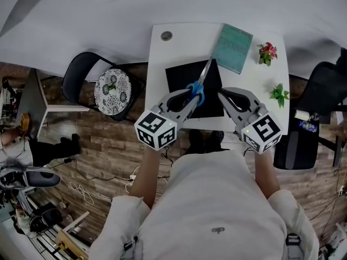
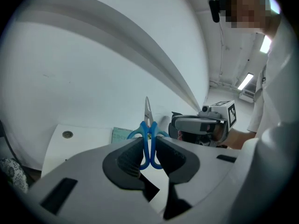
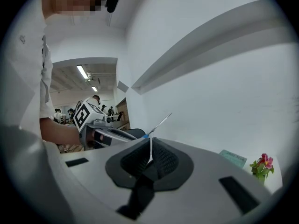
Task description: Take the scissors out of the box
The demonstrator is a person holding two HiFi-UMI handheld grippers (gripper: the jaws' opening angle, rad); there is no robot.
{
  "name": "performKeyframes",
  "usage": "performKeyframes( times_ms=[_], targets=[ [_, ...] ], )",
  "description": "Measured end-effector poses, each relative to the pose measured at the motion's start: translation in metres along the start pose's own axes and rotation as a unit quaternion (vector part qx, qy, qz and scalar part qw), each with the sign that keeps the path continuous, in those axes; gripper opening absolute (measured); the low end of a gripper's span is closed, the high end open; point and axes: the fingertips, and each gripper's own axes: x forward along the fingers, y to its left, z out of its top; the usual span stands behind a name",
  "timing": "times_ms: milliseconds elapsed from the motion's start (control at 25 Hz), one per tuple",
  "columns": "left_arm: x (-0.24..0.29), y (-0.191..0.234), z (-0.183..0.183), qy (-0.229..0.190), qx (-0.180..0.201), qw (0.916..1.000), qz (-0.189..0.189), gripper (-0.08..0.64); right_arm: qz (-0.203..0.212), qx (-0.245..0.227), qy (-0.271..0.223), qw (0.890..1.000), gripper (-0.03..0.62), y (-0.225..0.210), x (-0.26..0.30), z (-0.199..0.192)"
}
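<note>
On the white table [image 1: 157, 64], my count: one black mat [image 1: 181, 75], one flat teal box [image 1: 232, 47] at the far edge, two small plants, one red-flowered [image 1: 267, 53] and one green [image 1: 280, 95], both along the right side. One chair [image 1: 81, 75] with a patterned cushion [image 1: 113, 91] stands left of the table. One pair of scissors [image 1: 199, 85], two grippers. Both forearms reach forward from the body, side by side, marker cubes toward me and jaws away, close to level with a slight downward tilt. The left gripper [image 1: 187, 99] angles in toward the right and the right gripper [image 1: 226, 92] angles in toward the left, so their tips sit near each other over the mat's near half. Left tongs are pinching the blue handles of the scissors, the loops squeezed between the pads. Right tongs are pressed almost together, only a thin slit between the pads, nothing in them. The scissors are out of the box, held in the air over the mat, clear of the table. Long axis runs away from me, leaning a little right; handles nearest me in the left jaws, closed blades pointing toward the near left corner of the box, tip just short of it in the head view.
</note>
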Motion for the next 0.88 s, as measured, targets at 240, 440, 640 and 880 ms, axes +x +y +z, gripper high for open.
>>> performKeyframes(
  times_ms=[240, 440, 640, 880],
  targets=[
    [-0.005, -0.004, 0.017, -0.04, -0.02, 0.999, 0.003, 0.097, 0.005, -0.002, -0.007, 1.0, 0.014, 0.003, -0.001, 0.002],
    [-0.008, -0.007, 0.023, -0.062, -0.035, 0.9974, 0.008, 0.097, 0.001, 0.007, -0.009, 1.0, 0.008, 0.005, -0.002, 0.003],
    [-0.01, -0.009, 0.026, -0.072, -0.05, 0.9961, 0.004, 0.097, 0.006, 0.012, -0.01, 1.0, 0.007, 0.008, -0.001, 0.002],
    [-0.007, -0.012, 0.027, -0.073, -0.052, 0.9959, 0.004, 0.097, 0.004, 0.014, -0.009, 1.0, 0.006, 0.007, -0.005, 0.001]
  ],
)
